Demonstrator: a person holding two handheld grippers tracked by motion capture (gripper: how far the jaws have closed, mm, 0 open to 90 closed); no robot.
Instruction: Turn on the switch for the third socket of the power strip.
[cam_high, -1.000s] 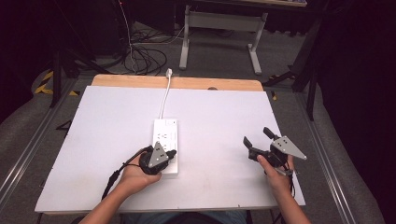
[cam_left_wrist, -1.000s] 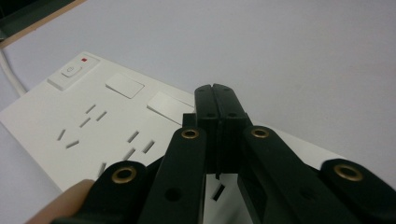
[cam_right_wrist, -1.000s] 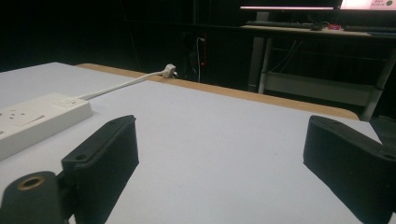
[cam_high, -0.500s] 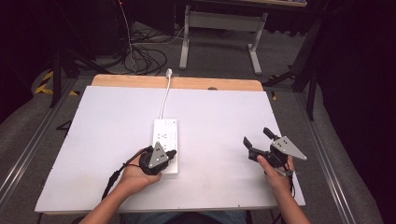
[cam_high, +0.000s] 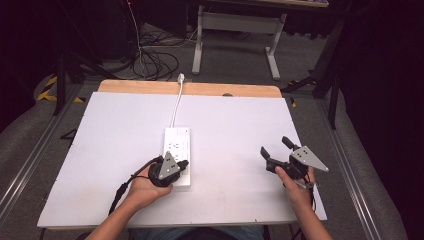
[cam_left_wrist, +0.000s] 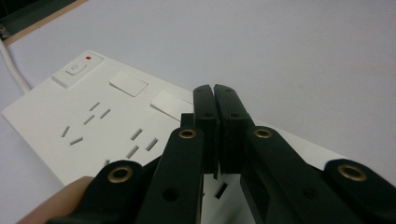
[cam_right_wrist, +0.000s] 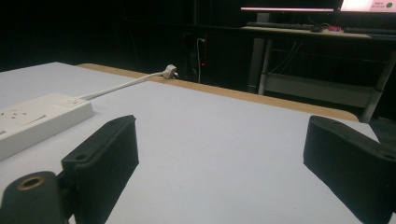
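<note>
A white power strip (cam_high: 176, 145) lies flat near the middle of the white table top (cam_high: 240, 120), its switch end pointing away from me. My left gripper (cam_high: 183, 165) rests over the strip's near end. In the left gripper view its jaws (cam_left_wrist: 215, 93) are pressed together just above the strip's sockets (cam_left_wrist: 93, 116), and I see nothing between them. My right gripper (cam_high: 274, 146) is held near the table's right side, well apart from the strip. Its jaws (cam_right_wrist: 224, 144) stand wide open around bare table, with the strip (cam_right_wrist: 37, 119) off to their left.
The strip's white cable (cam_high: 176, 100) runs to the far wooden edge (cam_high: 250, 90), where its plug (cam_high: 181, 77) lies loose. Behind the table are a metal desk frame (cam_high: 235, 30) and dark cables on the floor (cam_high: 155, 55).
</note>
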